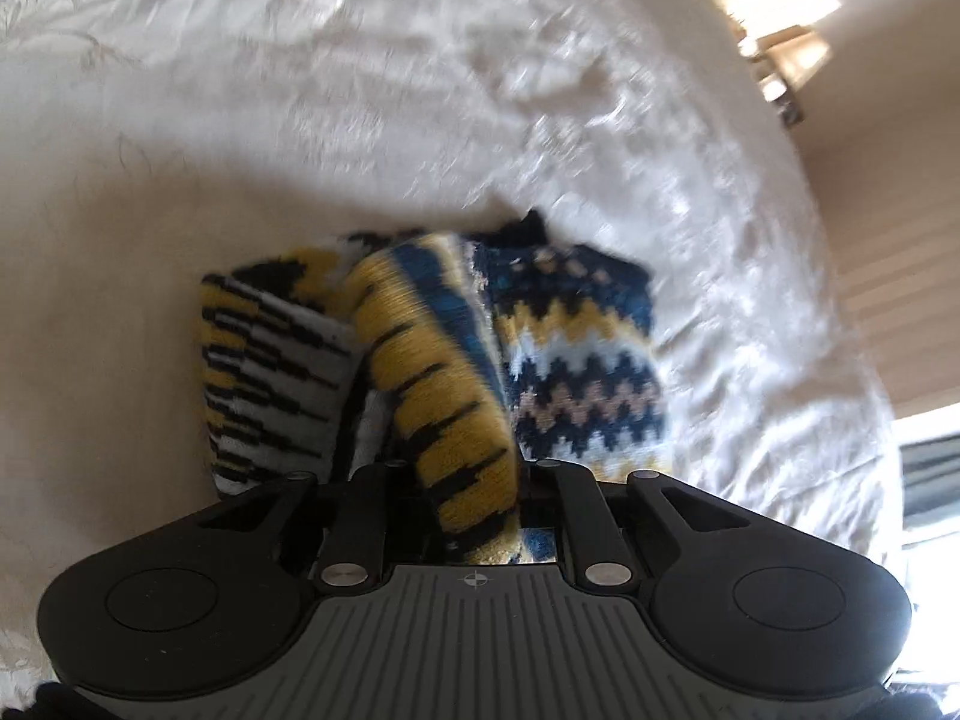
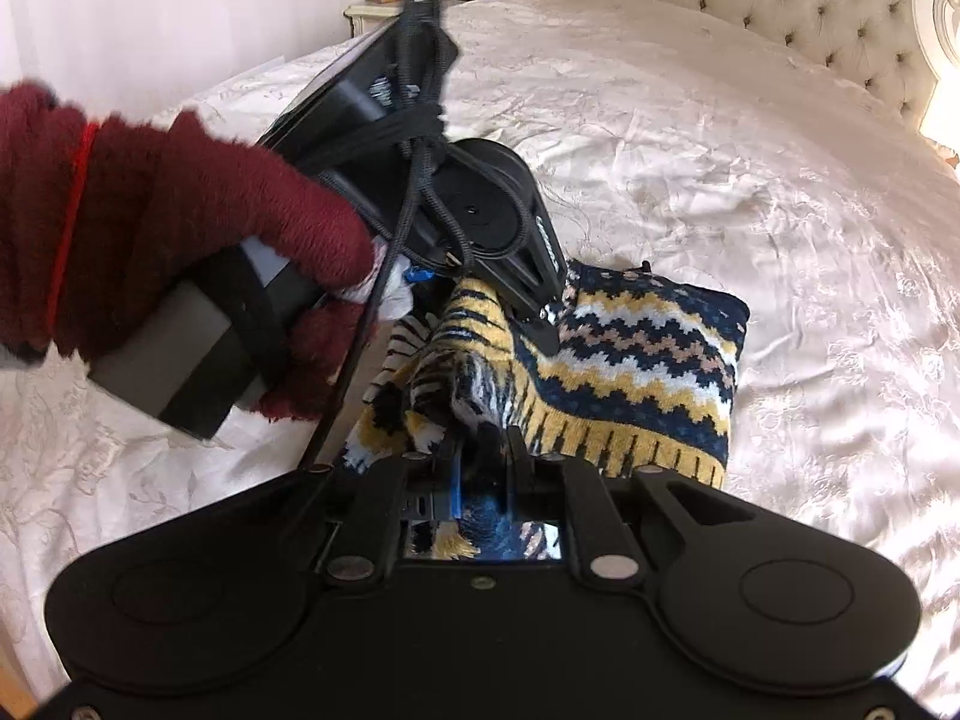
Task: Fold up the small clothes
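Sweater (image 2: 648,348): small zigzag knit, navy, yellow and white, lying on the bedspread (image 2: 690,138), partly bunched.
Left gripper (image 1: 465,480): I see it clamped on a yellow-black fold; its fingertips are buried in the knit.
Right gripper (image 2: 480,444): clenched on the bunched hem.
Hidden: left view is motion-blurred.
Writing: lettering on the left gripper body, unreadable.
Hand (image 2: 180,240): maroon glove gripping the left handle.

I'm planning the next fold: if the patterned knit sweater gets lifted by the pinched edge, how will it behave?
The sweater will likely droop; the fold in the left gripper already bends limply. Being thick knit, it probably won't slip from the right gripper. It may slide on the glossy bedspread.
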`<state>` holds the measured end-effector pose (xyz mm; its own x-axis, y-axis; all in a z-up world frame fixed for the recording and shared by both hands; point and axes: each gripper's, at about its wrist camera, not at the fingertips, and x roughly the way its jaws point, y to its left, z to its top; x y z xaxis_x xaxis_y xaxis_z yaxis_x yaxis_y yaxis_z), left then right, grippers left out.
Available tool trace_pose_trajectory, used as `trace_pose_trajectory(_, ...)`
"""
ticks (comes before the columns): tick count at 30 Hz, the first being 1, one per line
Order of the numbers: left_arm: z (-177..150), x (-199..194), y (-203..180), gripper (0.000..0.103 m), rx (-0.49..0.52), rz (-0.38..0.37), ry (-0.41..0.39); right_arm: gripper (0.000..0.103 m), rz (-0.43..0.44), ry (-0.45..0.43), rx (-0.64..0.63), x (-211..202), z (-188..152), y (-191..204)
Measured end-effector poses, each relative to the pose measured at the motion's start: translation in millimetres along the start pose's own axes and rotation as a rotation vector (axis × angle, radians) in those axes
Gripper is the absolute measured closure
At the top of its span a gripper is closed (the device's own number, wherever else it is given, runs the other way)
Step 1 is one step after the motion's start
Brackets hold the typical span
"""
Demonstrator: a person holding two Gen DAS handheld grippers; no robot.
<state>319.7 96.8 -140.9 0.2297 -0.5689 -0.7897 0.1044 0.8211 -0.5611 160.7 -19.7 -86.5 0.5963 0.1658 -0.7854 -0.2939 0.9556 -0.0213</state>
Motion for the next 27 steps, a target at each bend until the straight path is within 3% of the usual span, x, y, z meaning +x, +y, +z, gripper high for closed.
trace_pose_trajectory(3,-2,-24,-14,0.088,0.114,0.014,-0.056,0.084,0.03,-0.031,0.017,-10,5,1)
trace_pose_trajectory(6,4,-46,-16,0.088,0.152,0.006,-0.098,0.084,0.067,-0.052,-0.002,-15,12,11)
trace_pose_trajectory(9,11,-38,3,0.084,0.135,0.034,-0.039,0.084,0.09,-0.035,-0.027,0,16,24)
trace_pose_trajectory(10,13,-28,10,0.081,0.129,0.069,-0.006,0.078,0.093,-0.015,-0.036,9,16,29)
trace_pose_trajectory(12,14,-11,29,0.063,0.102,0.099,0.044,0.06,0.106,0.031,-0.036,30,12,35)
trace_pose_trajectory(13,14,-5,39,0.06,0.081,0.088,0.052,0.046,0.122,0.046,-0.025,38,8,35)
trace_pose_trajectory(17,16,-11,54,0.056,0.019,0.047,0.022,0.041,0.191,0.078,0.04,38,1,16)
trace_pose_trajectory(22,15,-41,41,0.047,0.115,0.173,-0.063,0.038,0.221,0.015,0.147,6,-8,-14)
trace_pose_trajectory(27,4,-76,20,0.043,0.148,0.208,-0.154,0.029,0.169,-0.007,0.269,-2,-5,-52)
